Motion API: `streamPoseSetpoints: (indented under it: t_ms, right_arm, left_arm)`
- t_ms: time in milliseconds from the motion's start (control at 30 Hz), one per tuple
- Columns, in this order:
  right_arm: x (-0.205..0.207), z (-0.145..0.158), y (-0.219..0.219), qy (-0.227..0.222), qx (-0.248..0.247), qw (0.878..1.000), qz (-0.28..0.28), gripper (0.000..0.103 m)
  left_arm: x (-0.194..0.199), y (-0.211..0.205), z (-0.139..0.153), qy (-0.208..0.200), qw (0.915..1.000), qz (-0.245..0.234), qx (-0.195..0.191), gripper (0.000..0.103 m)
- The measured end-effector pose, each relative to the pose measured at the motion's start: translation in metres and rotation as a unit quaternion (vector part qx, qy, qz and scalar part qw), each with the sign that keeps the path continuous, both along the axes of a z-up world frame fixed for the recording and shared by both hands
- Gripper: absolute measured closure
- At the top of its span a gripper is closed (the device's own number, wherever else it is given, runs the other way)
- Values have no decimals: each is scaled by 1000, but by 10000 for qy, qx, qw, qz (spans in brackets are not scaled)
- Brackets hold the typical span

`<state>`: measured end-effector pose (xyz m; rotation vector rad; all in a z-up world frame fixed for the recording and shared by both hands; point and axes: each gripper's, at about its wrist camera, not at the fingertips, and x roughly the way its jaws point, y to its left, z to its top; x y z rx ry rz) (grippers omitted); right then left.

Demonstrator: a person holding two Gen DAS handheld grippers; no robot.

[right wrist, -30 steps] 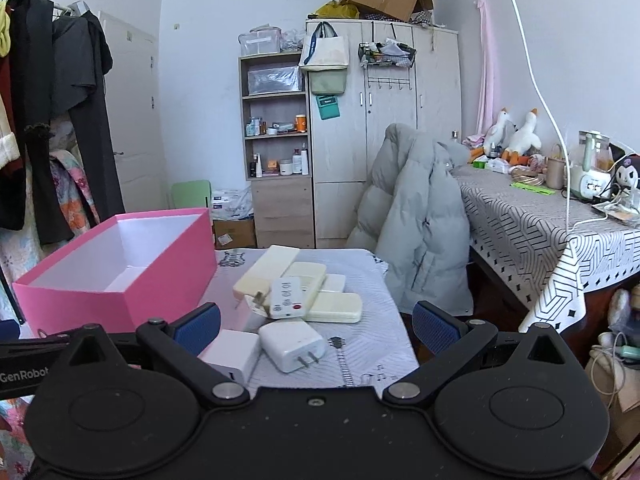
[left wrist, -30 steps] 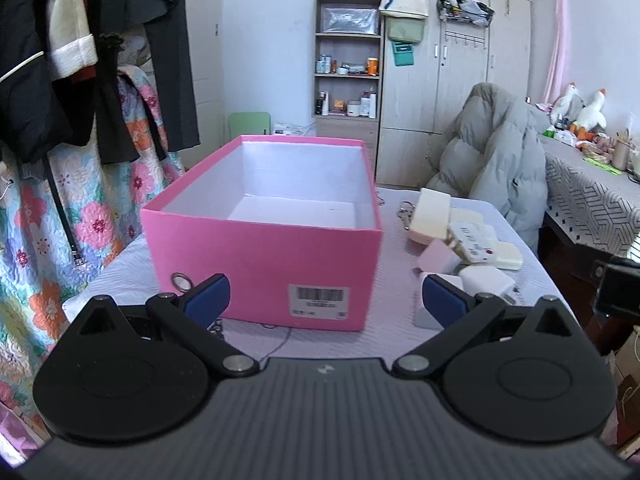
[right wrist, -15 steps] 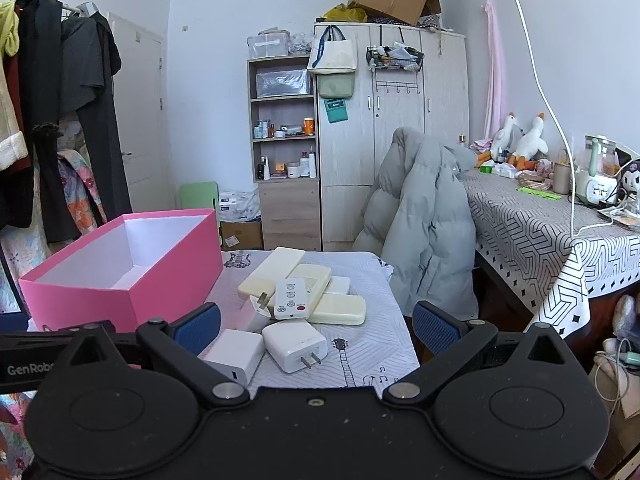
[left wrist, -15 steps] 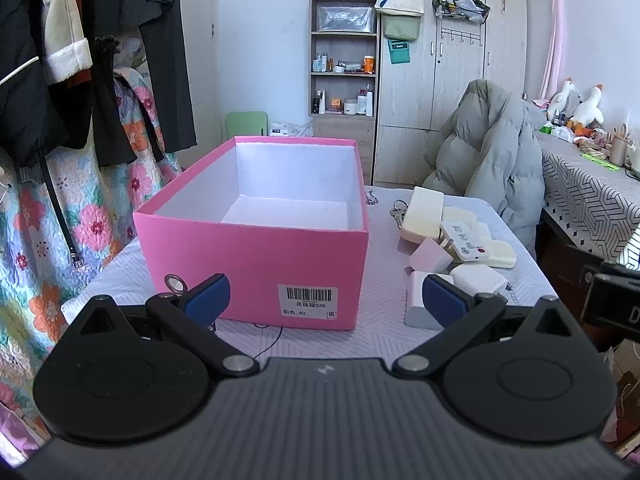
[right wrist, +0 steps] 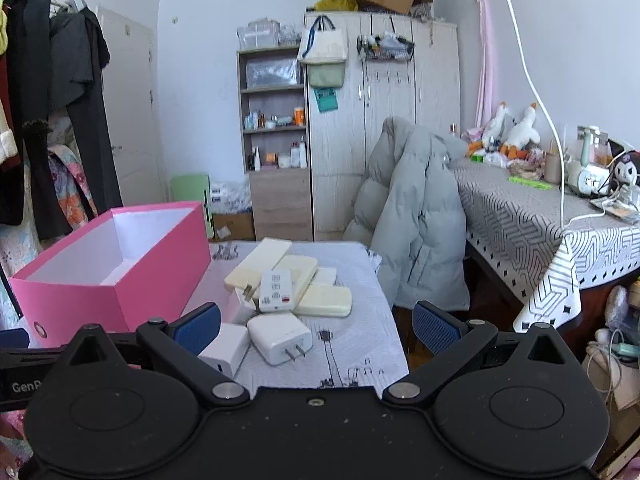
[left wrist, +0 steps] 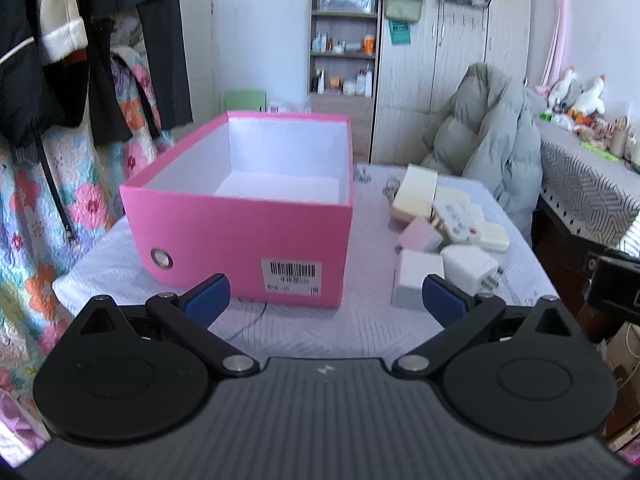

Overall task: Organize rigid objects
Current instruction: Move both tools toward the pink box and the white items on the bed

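- You are at the start: the pink box point(left wrist: 244, 236) on the table point(left wrist: 360, 324) is empty.
- Your left hand-held gripper point(left wrist: 325, 294) and right hand-held gripper point(right wrist: 316, 322) are both spread wide, holding nothing.
- The white charger point(right wrist: 280, 338), prongs toward you, lies nearest in the pile right of the box; likely grasp it next across its flat sides.

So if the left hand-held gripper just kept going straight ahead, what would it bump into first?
Most likely the near wall of the pink box, which sits between the open fingers of the left hand-held gripper; depth is unclear.
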<state>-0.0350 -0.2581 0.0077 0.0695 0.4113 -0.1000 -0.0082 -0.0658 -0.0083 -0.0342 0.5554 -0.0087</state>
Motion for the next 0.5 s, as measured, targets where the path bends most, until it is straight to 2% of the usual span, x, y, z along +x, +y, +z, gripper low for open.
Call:
streamPoseSetpoints:
  t_ms: [67,300,500]
  right_arm:
    - [5,3,1,198,-33,9998,22,0]
    - [8,20,3,473,-76,9988,57,0]
    - [6,31,2,506,-60,9987,74,0]
  left_arm:
    - [2,-1,2,157,9999,13,30,0]
    - [5,3,20,270,9996,22,-5,0]
    - [2,2,34,208,9997,-111,12,0]
